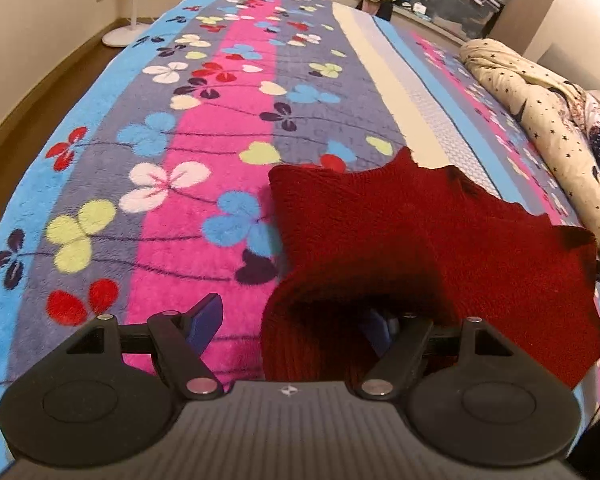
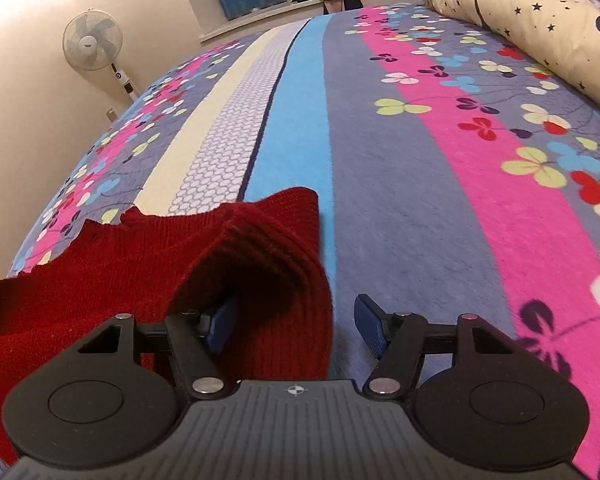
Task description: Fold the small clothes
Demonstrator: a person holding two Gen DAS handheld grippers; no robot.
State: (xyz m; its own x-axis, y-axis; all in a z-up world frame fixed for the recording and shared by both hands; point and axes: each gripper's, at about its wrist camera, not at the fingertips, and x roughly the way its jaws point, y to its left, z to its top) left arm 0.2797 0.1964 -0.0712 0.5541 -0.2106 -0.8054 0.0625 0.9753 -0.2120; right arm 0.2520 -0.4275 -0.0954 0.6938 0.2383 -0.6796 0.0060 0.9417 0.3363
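In the left wrist view, the left gripper [image 1: 290, 320] has its two blue fingers spread wide apart. The left finger [image 1: 206, 320] is bare above the blanket [image 1: 204, 132]. The right finger [image 1: 376, 330] is partly hidden inside a fold of the red knitted garment [image 1: 420, 240]. The edge of the garment hangs between the two fingers, but they do not pinch it. The garment lies on the bed at the right side of this view, and its ribbed edge rises up and curls over the right finger. The blanket is fluffy, with blue, grey and pink stripes and clover flowers. A cream quilt [image 1: 540, 100] with dark stars lies bunched at the far right. The base of a standing fan [image 1: 124, 34] is on the floor at the far left.

In the right wrist view, the right gripper [image 2: 296, 324] is also spread wide. Its left finger [image 2: 220, 326] sits under a raised ribbed fold of the same garment [image 2: 120, 264], and its right finger [image 2: 374, 330] is free above the blanket [image 2: 400, 184]. The fold stands between the fingers without being pinched. The garment spreads to the left of this gripper. The fan [image 2: 93, 42] stands by the wall at the far left, and the quilt [image 2: 540, 12] is at the upper right.
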